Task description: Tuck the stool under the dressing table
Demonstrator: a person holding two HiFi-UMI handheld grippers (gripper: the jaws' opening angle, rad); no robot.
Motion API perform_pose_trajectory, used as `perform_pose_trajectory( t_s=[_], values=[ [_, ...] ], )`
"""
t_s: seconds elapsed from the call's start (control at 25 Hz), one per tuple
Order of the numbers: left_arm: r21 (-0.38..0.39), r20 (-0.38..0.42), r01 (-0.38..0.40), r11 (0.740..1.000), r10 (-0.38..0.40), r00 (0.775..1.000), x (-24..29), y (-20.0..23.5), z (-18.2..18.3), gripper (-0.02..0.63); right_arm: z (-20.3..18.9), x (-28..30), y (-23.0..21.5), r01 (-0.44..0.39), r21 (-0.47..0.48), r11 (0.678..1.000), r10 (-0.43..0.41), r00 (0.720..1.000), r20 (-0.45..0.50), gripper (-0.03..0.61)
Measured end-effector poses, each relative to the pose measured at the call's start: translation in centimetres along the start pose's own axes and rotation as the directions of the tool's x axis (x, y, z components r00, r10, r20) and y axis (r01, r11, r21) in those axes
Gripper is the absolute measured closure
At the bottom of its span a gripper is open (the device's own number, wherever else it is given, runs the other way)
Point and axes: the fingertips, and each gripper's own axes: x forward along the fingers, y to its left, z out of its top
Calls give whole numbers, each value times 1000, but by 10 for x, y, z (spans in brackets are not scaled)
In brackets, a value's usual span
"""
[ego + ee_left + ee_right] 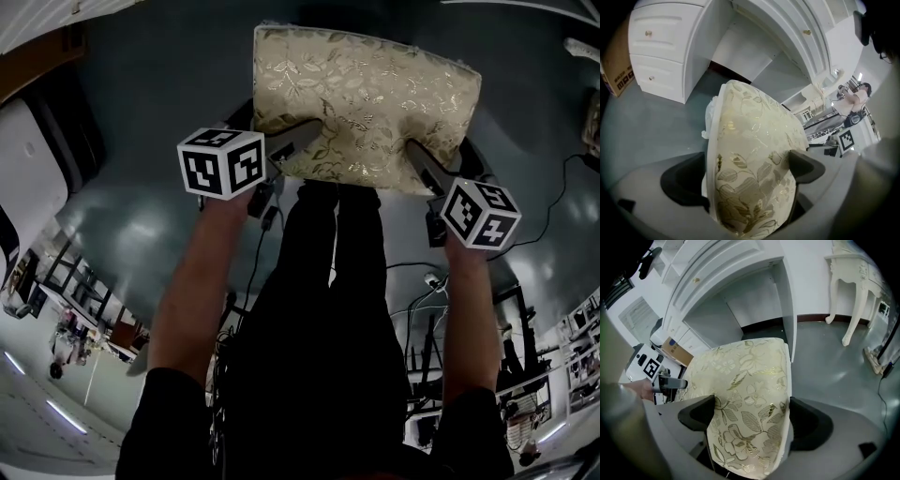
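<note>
on the grey floor (150, 216), right in front of the knee gap of the white dressing table (661, 56), sits the stool (366, 103), its cream seat with gold leaves turned long side toward the person. the far edge of the seat faces the gap (whether it already reaches under the top, i can't say).

the left claw (305, 136) is at the near left corner of the seat. its jaws stand wide, one over the top of the cushion and one below the edge, with the seat between them. the right claw (417, 155) is at the near right corner, closed against the seat on both sides, one jaw lying on the gold fabric.

a cardboard box (616, 70) stands by the drawer side of the dressing table. off to the right on the floor is a small white table (853, 287) with curved legs, well apart from the stool.
</note>
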Motion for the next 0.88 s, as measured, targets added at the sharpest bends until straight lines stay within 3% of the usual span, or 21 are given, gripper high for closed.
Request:
perform_pose_trajectory(
  t_s=[0.32, 0.64, 0.88],
  values=[
    [-74, 9, 73, 995, -73, 997, 4, -1, -4, 61, -2, -1, -2, -30, 63, 998, 31, 1000, -7, 97],
    [-74, 16, 107, 991, -106, 994, 7, -1, -4, 57, -3, 9, -5, -136, 65, 989, 139, 990, -35, 80],
    [-66, 20, 98, 993, -97, 995, 7, -1, -4, 57, -2, 9, -4, -162, 51, 985, 162, 987, 13, 75]
  ],
)
